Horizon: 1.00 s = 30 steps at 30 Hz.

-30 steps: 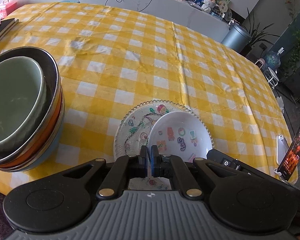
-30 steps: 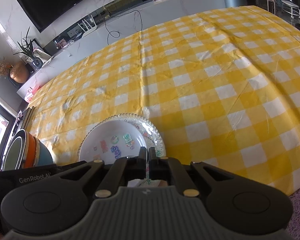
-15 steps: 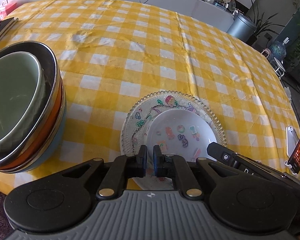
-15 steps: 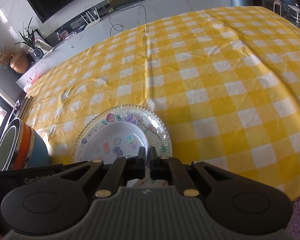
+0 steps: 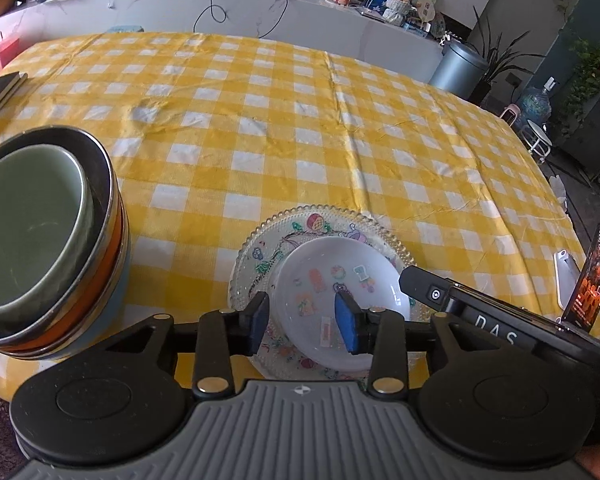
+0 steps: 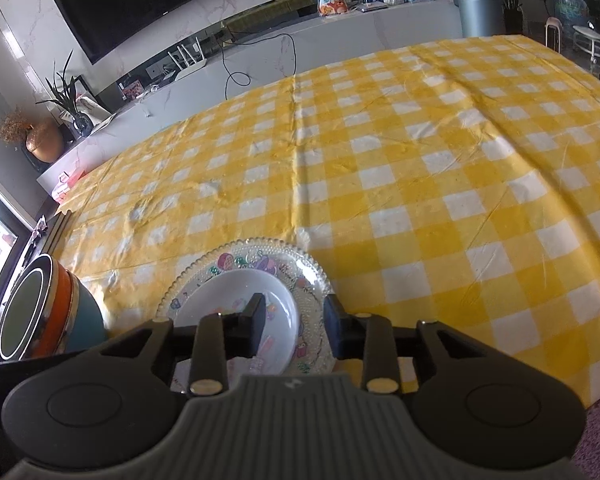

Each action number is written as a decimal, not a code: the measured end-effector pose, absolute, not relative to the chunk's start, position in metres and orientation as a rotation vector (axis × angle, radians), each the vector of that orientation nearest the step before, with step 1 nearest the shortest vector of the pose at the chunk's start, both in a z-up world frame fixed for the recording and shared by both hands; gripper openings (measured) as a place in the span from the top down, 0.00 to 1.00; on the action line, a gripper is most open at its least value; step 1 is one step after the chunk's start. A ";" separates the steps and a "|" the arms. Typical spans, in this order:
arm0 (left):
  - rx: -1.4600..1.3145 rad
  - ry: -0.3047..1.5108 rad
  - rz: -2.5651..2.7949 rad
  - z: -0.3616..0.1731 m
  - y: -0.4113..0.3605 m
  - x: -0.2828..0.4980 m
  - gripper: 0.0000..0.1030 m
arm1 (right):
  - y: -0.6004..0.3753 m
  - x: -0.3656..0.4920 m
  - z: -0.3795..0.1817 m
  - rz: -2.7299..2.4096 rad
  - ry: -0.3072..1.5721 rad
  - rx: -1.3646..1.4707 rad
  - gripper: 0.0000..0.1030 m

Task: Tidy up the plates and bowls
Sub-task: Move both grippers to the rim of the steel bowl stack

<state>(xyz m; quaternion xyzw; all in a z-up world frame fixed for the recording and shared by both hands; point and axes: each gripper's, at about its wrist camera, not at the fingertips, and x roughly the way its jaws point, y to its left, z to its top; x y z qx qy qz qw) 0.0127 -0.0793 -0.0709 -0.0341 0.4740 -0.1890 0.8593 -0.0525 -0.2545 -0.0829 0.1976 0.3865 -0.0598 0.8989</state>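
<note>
Both grippers, left and right, were opening with nothing pinched, apparently releasing the white dish nested on the glass plate beside the bowl stack.

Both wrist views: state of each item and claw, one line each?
Left claw: jaws opening, nothing pressed.
Right claw: jaws opening, nothing pressed.
White dish: resting on the glass plate.
Glass plate: flat on the tablecloth.
Bowl stack: nested, upright, green bowl on top.
Phone: propped up, screen lit.
</note>
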 end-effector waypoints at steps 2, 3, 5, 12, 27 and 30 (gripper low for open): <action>-0.050 0.961 -0.401 -0.064 -0.079 0.008 0.54 | -0.253 -0.054 -0.078 -0.125 0.778 0.392 0.60; -0.043 0.948 -0.404 -0.061 -0.078 0.006 0.54 | -0.252 -0.054 -0.076 -0.126 0.770 0.389 0.56; -0.030 0.915 -0.412 -0.053 -0.076 0.000 0.54 | -0.250 -0.055 -0.073 -0.132 0.761 0.372 0.53; -0.021 0.806 -0.412 -0.029 -0.059 -0.014 0.54 | -0.241 -0.063 -0.060 -0.204 0.716 0.310 0.36; -0.173 0.629 -0.216 0.012 0.033 -0.012 0.37 | -0.190 -0.063 -0.027 -0.057 0.678 0.311 0.32; -0.203 0.627 -0.200 0.011 0.051 -0.011 0.29 | -0.175 -0.057 -0.023 -0.014 0.703 0.305 0.27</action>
